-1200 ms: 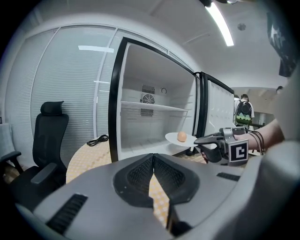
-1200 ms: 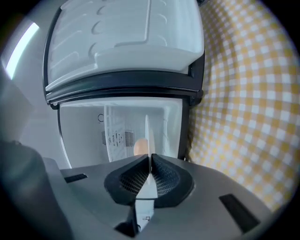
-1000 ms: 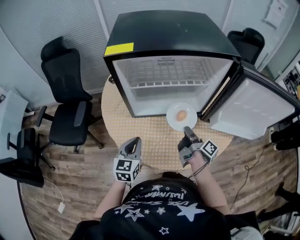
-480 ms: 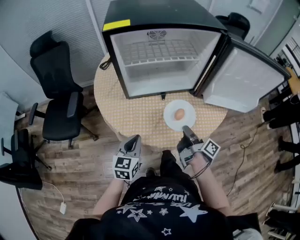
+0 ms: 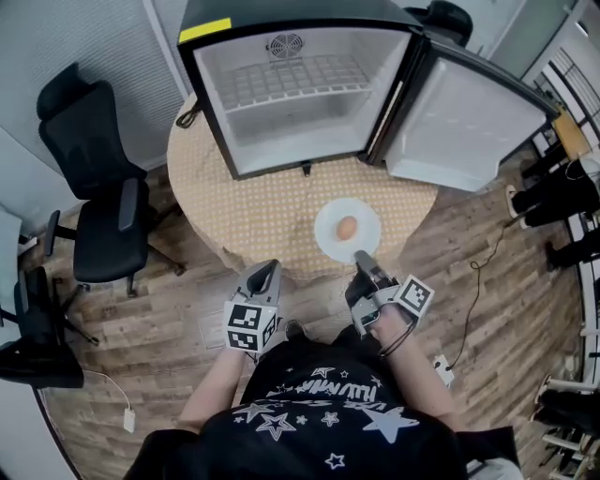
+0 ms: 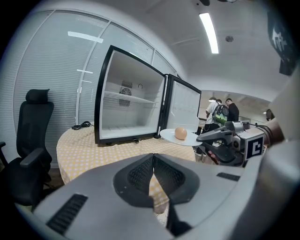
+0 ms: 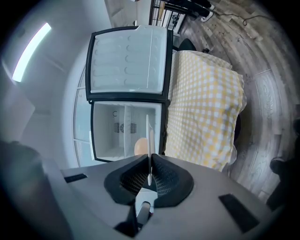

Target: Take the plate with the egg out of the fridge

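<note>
Plate [image 5: 327, 232] with egg [image 5: 346, 227] in right tongs [image 5: 361, 258]

A: Is there any writing to read here?
B: Hardly. The yellow sticker [image 5: 205, 30] at the front left corner of the fridge [image 5: 281, 9] top looks blank from the head view. Any print on it is too small to tell.
A: And the black shirt [image 5: 281, 427]?
B: White lettering among stars runs across it, upside down and distorted, not legible.
A: The left marker cube [image 5: 246, 328] and right marker cube [image 5: 415, 296]?
B: Black-and-white square patterns only, no letters or digits.
</note>
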